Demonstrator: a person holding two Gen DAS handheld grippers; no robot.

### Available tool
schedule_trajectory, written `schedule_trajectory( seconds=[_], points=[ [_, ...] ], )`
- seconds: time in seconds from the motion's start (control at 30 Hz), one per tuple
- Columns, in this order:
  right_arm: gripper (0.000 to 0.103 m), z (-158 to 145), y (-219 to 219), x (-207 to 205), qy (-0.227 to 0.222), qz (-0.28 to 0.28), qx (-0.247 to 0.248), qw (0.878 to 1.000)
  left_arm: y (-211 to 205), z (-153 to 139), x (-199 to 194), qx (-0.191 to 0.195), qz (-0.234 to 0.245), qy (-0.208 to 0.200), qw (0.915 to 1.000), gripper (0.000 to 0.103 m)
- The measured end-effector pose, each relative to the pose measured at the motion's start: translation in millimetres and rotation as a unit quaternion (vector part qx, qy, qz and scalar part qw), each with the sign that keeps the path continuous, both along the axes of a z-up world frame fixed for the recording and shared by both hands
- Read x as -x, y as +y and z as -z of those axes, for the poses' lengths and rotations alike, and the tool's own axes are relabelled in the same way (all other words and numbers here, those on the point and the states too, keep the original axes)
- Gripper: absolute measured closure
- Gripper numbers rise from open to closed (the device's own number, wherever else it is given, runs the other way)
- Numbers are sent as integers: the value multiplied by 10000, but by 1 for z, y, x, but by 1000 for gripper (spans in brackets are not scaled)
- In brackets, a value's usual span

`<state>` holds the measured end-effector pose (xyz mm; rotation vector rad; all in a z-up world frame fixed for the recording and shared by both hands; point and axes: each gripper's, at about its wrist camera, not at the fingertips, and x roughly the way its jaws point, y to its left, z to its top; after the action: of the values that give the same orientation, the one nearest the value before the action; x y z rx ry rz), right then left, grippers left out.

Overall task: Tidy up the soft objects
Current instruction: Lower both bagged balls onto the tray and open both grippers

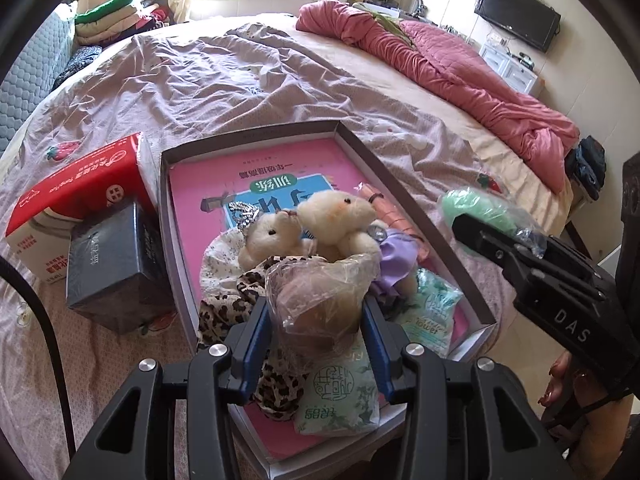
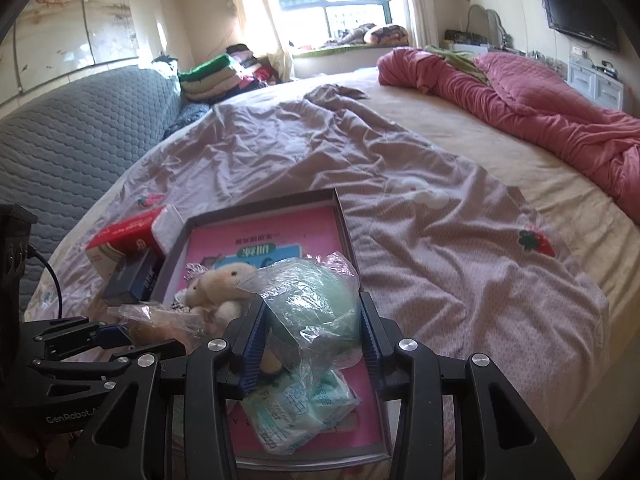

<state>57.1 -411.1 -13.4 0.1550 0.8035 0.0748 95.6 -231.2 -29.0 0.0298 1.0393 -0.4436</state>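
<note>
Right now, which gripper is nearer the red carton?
Left. The left gripper sits over the tray just right of the red carton; the right gripper is farther right.

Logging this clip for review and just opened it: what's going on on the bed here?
A person holds a gripper in each hand over a shallow grey cardboard box tray on the bed. The left gripper is clamped on a brownish soft object in clear plastic wrap; the right gripper grips a pale green soft ball in clear plastic wrap. Two cream plush bears and green tissue packets lie in the tray.
</note>
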Motion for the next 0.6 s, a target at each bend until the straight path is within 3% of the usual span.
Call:
schedule_trajectory(
  seconds=[0.17, 0.43, 0.6],
  points=[
    [59, 17, 6, -6, 383, -52, 117, 9992, -1, 4, -2, -26, -17, 18, 10000, 58],
    [59, 29, 17, -20, 419, -169, 343, 9984, -1, 10, -4, 20, 15, 62, 10000, 56],
    [57, 35, 20, -24, 500, -325, 201, 9980, -1, 11, -3, 1, 21, 85, 10000, 56]
  ],
)
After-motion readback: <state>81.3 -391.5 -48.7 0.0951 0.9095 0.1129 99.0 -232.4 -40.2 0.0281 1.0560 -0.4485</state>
